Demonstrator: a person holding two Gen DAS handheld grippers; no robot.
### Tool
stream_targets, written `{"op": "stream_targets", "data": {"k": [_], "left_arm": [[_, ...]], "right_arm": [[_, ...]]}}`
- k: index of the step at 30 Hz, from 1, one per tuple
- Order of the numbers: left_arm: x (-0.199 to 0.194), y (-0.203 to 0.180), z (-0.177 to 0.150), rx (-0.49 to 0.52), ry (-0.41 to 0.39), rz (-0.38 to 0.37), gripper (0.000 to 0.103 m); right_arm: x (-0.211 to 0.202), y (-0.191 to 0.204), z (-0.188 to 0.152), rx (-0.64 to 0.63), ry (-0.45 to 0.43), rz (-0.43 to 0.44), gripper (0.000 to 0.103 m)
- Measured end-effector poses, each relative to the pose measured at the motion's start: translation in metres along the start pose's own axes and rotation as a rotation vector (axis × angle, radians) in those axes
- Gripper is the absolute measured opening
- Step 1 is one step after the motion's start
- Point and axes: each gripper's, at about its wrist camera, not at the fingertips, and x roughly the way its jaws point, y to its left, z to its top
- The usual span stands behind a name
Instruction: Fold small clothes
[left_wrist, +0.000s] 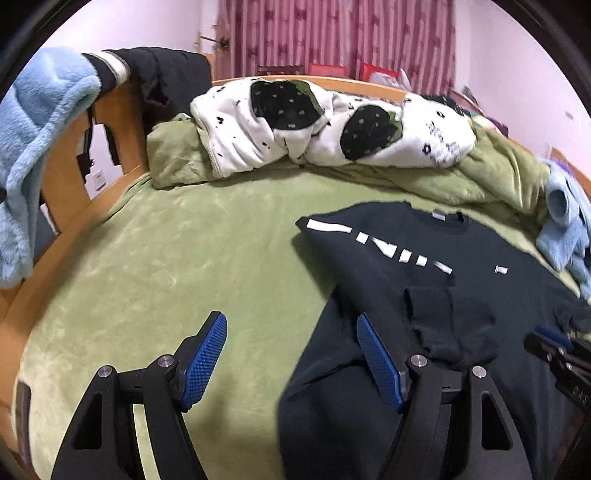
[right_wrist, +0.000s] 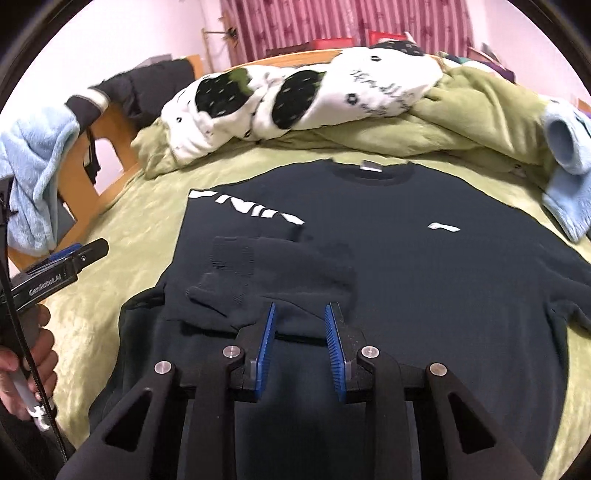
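Up front in my left wrist view, my left gripper (left_wrist: 291, 356) has its fingers spread wide, holding nothing, above the green bed cover (left_wrist: 147, 280); the dark T-shirt (left_wrist: 424, 266) lies flat at two o'clock, one sleeve (left_wrist: 436, 325) folded inward. From my right wrist view, my right gripper (right_wrist: 300, 339) hovers with fingers partly open and empty over the shirt's folded sleeve (right_wrist: 280, 273), collar at twelve o'clock.

Green-covered bed (right_wrist: 122, 236), dark shirt (right_wrist: 424, 266) atop.
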Motion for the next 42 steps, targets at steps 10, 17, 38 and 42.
{"op": "stream_targets", "data": {"k": [10,17,38,42], "left_arm": [[0.035,0.034,-0.014,-0.074,0.064,-0.093,0.072],[0.054,0.042,-0.019,-0.114,0.113,-0.132,0.074],[0.065,-0.003,-0.035,-0.012,0.164,-0.105,0.074],[0.069,-0.011,-0.039,0.031,0.166,-0.079,0.074]], "right_arm": [[0.048,0.055,0.002,-0.087,0.014,0.045,0.052],[0.089,0.079,-0.007,-0.193,0.072,-0.012,0.051],[-0.029,-0.045,0.047,0.072,-0.273,-0.131,0.006],[-0.046,-0.093,0.046,0.18,-0.304,-0.153,0.006]]}}
